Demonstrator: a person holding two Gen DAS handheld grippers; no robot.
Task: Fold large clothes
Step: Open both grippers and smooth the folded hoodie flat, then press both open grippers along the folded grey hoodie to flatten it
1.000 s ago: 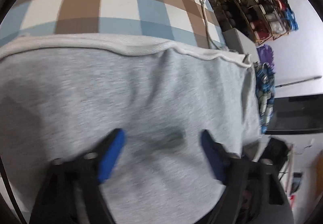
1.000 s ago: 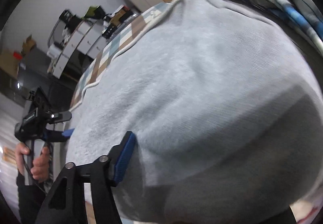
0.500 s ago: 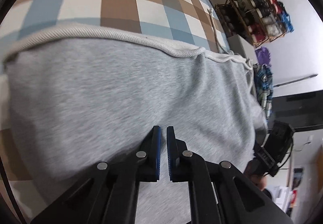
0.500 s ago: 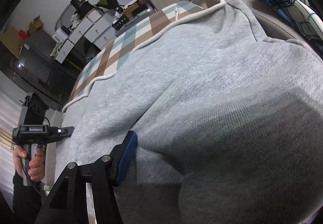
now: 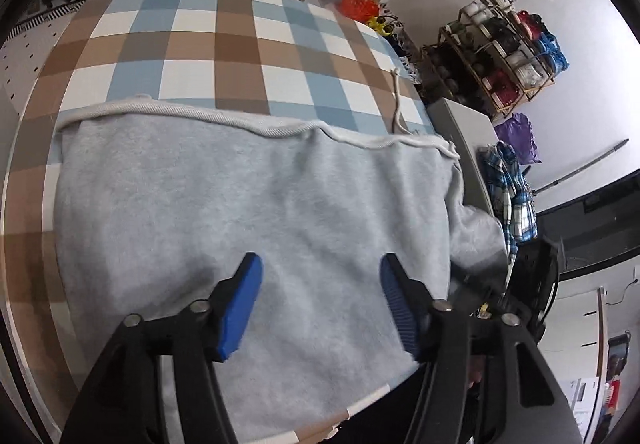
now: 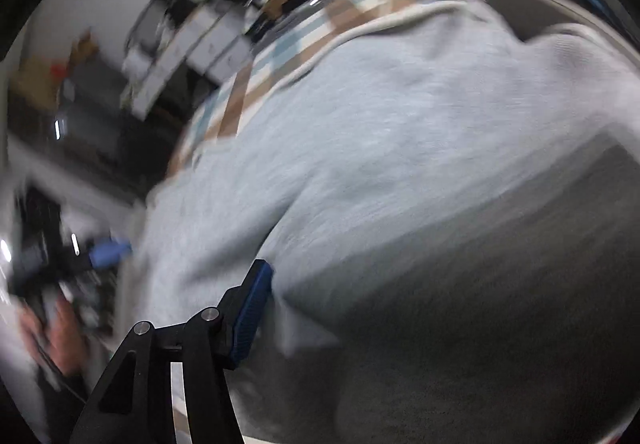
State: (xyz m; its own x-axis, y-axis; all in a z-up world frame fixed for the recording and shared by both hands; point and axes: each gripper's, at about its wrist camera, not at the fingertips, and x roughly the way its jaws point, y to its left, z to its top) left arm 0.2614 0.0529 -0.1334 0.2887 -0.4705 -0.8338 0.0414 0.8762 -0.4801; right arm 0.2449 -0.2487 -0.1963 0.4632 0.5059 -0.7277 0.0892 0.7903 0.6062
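**Loose fold, one-sided hold**

The grey sweatshirt (image 5: 248, 211) lies spread on the checked tabletop (image 5: 224, 43), its ribbed hem (image 5: 184, 111) on the side of the sweatshirt away from the camera and a white drawstring (image 5: 396, 99) trailing past that hem onto the checks. The left gripper (image 5: 320, 300) hovers over the near part of the sweatshirt with its jaws wide apart, holding nothing.

The right wrist view is smeared with motion. Only one blue pad of the right gripper (image 6: 256, 308) shows, pressed against a hanging fold of the sweatshirt; the other is hidden behind cloth, so I cannot tell whether the jaws are clamped.

Risks, as I judge them:
- With the left jaws free, a pull from the right side alone could drag the whole sweatshirt askew across the tabletop.
- The bunched lobe at the sweatshirt's right edge could slide off the tabletop.
- The drawstring may get trapped inside a fold.
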